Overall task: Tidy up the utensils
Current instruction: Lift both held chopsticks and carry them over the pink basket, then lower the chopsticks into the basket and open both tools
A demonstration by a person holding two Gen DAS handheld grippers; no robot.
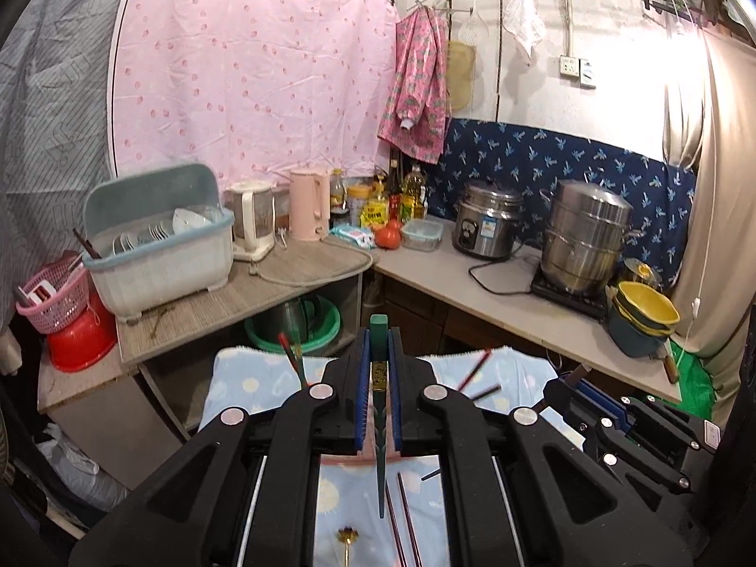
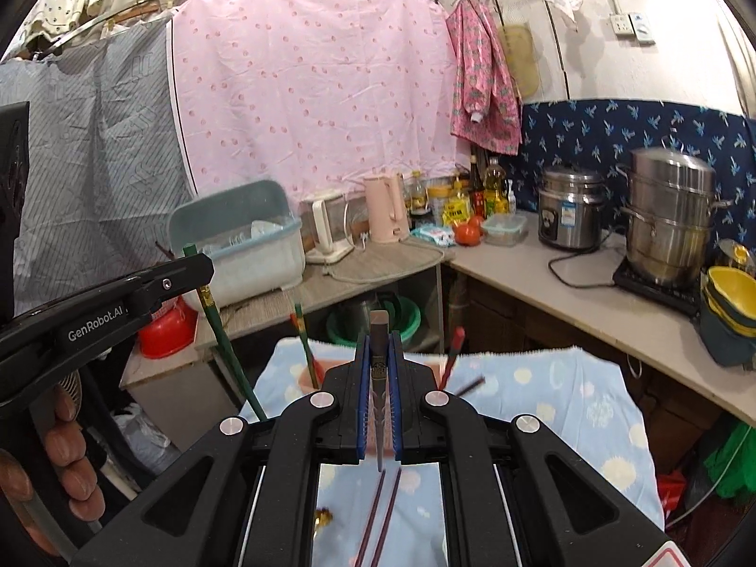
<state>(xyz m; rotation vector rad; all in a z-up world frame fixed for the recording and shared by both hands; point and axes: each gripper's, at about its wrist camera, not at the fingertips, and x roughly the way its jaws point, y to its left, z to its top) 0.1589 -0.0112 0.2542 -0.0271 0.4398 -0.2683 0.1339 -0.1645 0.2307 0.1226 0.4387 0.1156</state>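
Dish rack: pale teal-lidded plastic dish drainer (image 1: 156, 255) holding white plates on the counter
Left gripper (image 1: 378, 354): raised, jaws clamped on green chopstick (image 1: 379, 330)
Right gripper (image 2: 379, 354): raised alongside, clamped on dark grey chopstick (image 2: 379, 326); blue towel (image 2: 543, 401) below

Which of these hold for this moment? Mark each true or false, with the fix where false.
1. The left claw is shut on a green chopstick. True.
2. The right claw is open with nothing in it. False: it is shut on a dark grey chopstick.
3. A pair of dark chopsticks lies on the light blue towel. True.
4. The dish rack on the counter has its lid down. False: the lid is raised.
5. A yellow bowl sits at the right end of the counter. True.
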